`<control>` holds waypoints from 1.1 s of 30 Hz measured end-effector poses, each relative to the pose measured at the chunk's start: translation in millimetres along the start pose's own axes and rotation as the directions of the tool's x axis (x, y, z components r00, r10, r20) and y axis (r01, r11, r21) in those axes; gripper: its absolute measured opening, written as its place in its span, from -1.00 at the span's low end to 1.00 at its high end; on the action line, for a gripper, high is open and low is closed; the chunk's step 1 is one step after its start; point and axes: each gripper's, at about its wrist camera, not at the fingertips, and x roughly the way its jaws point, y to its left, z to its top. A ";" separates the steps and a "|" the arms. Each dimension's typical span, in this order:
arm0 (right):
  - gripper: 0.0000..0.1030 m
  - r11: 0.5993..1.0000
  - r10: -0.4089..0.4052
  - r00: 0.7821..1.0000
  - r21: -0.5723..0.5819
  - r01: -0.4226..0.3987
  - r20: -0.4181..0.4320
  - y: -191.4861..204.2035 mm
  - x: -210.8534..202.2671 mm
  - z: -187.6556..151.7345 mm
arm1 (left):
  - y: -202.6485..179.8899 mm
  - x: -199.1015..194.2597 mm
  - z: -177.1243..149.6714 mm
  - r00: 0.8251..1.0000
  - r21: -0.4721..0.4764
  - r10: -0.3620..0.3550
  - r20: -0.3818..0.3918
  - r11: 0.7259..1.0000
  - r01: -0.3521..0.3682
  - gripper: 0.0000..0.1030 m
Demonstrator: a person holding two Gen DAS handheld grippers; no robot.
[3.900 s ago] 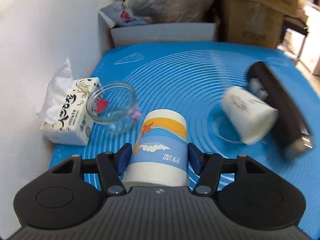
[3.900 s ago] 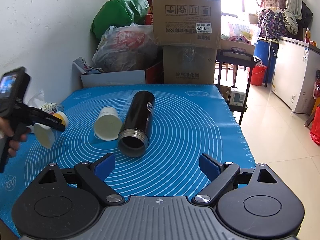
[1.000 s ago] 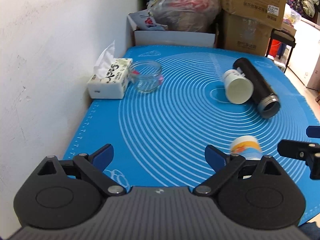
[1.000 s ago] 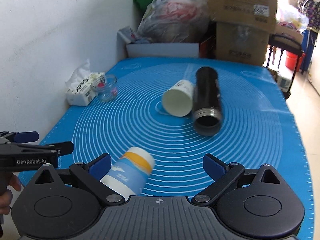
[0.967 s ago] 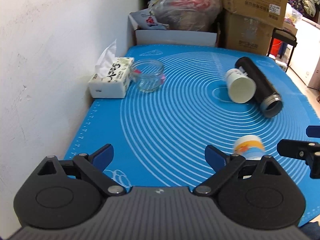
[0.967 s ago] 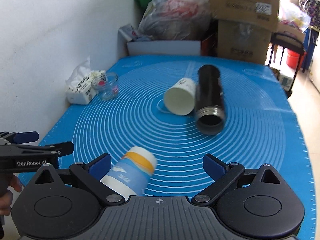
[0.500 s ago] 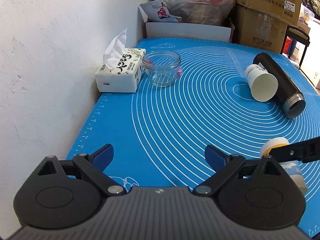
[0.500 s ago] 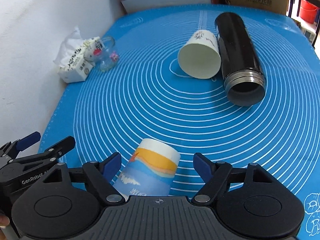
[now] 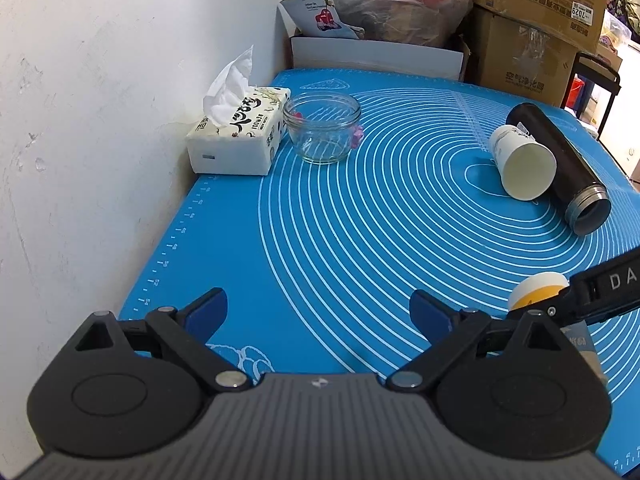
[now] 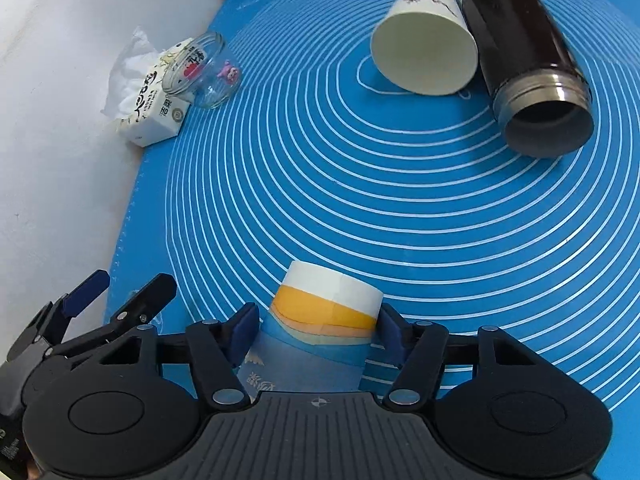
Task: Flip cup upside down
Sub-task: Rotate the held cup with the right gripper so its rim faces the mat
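A blue, orange and white paper cup [image 10: 320,332] lies on the blue mat with its closed base pointing away from me. My right gripper [image 10: 316,328] is shut on the cup, one blue pad on each side. In the left wrist view the cup [image 9: 536,290] shows at the lower right, partly hidden behind the right gripper's arm. My left gripper [image 9: 320,312] is open and empty above the mat's near left part; it also shows in the right wrist view [image 10: 116,296].
A white paper cup [image 10: 424,36] and a black flask [image 10: 524,52] lie side by side on the blue mat [image 10: 360,184]. A glass jar [image 9: 322,128] and a tissue pack [image 9: 238,132] stand by the white wall. Boxes and bags stand behind the mat.
My right gripper moved down and forward over the lying cup and closed on it. My left gripper stayed open and drifted left, away from the cup.
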 end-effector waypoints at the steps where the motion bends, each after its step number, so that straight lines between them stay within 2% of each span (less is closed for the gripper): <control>1: 0.17 1.000 -0.001 1.000 -0.008 0.001 0.016 -0.1 -2.1 -1.3 | 0.2 -0.6 0.0 1.000 -0.002 -0.001 0.001 1.000 0.001 0.88; 5: 0.17 0.999 -0.006 0.988 -0.052 0.014 0.156 0.5 -23.9 -8.2 | -1.1 -4.6 0.0 1.000 -0.003 -0.007 0.012 1.000 0.007 0.88; 7: 0.17 0.995 -0.027 0.964 -0.083 0.050 0.266 -0.3 -39.8 -13.7 | -2.1 -6.7 -0.3 1.000 -0.003 -0.010 0.022 1.000 0.010 0.88; 8: 0.17 0.991 -0.055 0.942 -0.100 0.093 0.331 -0.6 -46.8 -18.5 | -2.2 -7.8 -0.6 1.000 -0.005 -0.012 0.029 1.000 0.012 0.88; 10: 0.17 0.972 -0.117 0.882 -0.129 0.196 0.456 0.0 -54.7 -29.6 | -3.7 -10.1 -1.8 0.999 -0.012 -0.017 0.043 1.000 0.018 0.88; 11: 0.17 0.956 -0.149 0.843 -0.142 0.256 0.517 1.6 -55.5 -36.2 | -4.8 -11.2 -2.5 0.999 -0.016 -0.019 0.047 1.000 0.019 0.88; 14: 0.17 0.893 -0.200 0.707 -0.172 0.417 0.678 1.1 -52.5 -57.2 | -8.5 -13.2 -5.1 0.998 -0.031 -0.033 0.055 0.999 0.035 0.88; 15: 0.17 0.876 -0.205 0.674 -0.175 0.450 0.710 -4.0 -55.7 -63.1 | -10.1 -13.7 -6.1 0.998 -0.034 -0.040 0.054 0.999 0.042 0.88; 16: 0.17 0.859 -0.205 0.643 -0.179 0.479 0.738 -7.7 -51.5 -67.7 | -12.3 -14.4 -7.4 0.997 -0.036 -0.048 0.053 0.998 0.050 0.88; 21: 0.17 0.798 -0.204 0.526 -0.171 0.577 0.826 -23.9 -33.0 -87.1 | -20.9 -19.0 -13.6 0.997 -0.019 -0.060 0.052 0.998 0.061 0.88; 23: 0.17 0.785 -0.194 0.507 -0.177 0.593 0.840 -26.1 -27.1 -94.6 | -21.7 -20.3 -15.2 0.997 -0.023 -0.060 0.053 0.998 0.061 0.88; 25: 0.18 0.801 -0.188 0.476 -0.147 0.581 0.859 -27.2 -34.8 -100.9 | -21.9 -21.3 -16.7 0.997 -0.032 -0.061 0.051 0.998 0.063 0.88; 26: 0.18 0.800 -0.188 0.471 -0.143 0.582 0.862 -26.9 -34.8 -101.3 | -21.9 -21.7 -17.4 0.997 -0.036 -0.061 0.049 0.997 0.063 0.88; 31: 0.18 0.828 -0.191 0.523 -0.150 0.540 0.831 -34.0 -34.7 -98.4 | -23.9 -24.9 -20.5 0.997 -0.044 -0.060 0.048 0.997 0.062 0.88; 33: 0.18 0.804 -0.189 0.524 -0.176 0.568 0.830 -36.0 -28.3 -106.6 | -25.3 -26.2 -21.6 0.997 -0.047 -0.057 0.048 0.997 0.059 0.88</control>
